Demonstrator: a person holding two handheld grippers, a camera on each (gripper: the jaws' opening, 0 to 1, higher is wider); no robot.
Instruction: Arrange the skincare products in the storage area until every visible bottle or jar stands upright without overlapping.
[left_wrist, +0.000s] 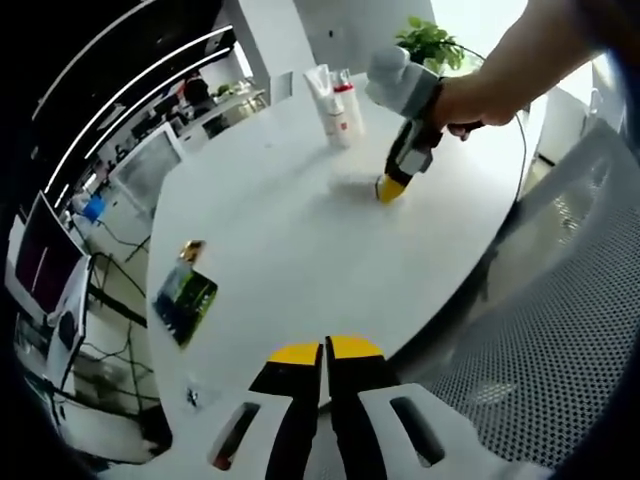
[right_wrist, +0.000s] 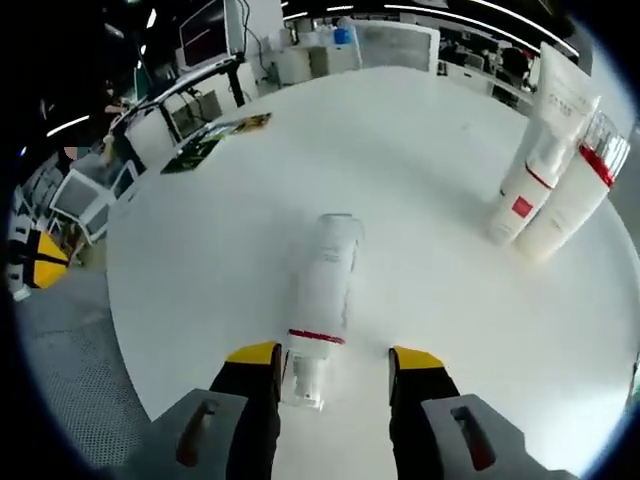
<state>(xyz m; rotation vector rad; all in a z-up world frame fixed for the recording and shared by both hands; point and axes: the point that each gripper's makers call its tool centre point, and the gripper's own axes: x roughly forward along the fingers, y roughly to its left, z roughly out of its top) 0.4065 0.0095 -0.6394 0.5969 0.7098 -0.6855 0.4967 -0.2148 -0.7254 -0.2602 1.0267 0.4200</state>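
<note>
Right gripper (right_wrist: 333, 362) astride toppled bottle (right_wrist: 325, 290)

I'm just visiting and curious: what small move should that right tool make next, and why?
Probably shut the right gripper on the lying bottle. That bottle is flat on the white table, its capped end between the open yellow-tipped fingers, while the tube and the other bottle already stand upright.

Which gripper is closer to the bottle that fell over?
Right. The right gripper has its open fingers on either side of the lying bottle's cap end. The left gripper sits shut at the table's near edge, far away.
</note>
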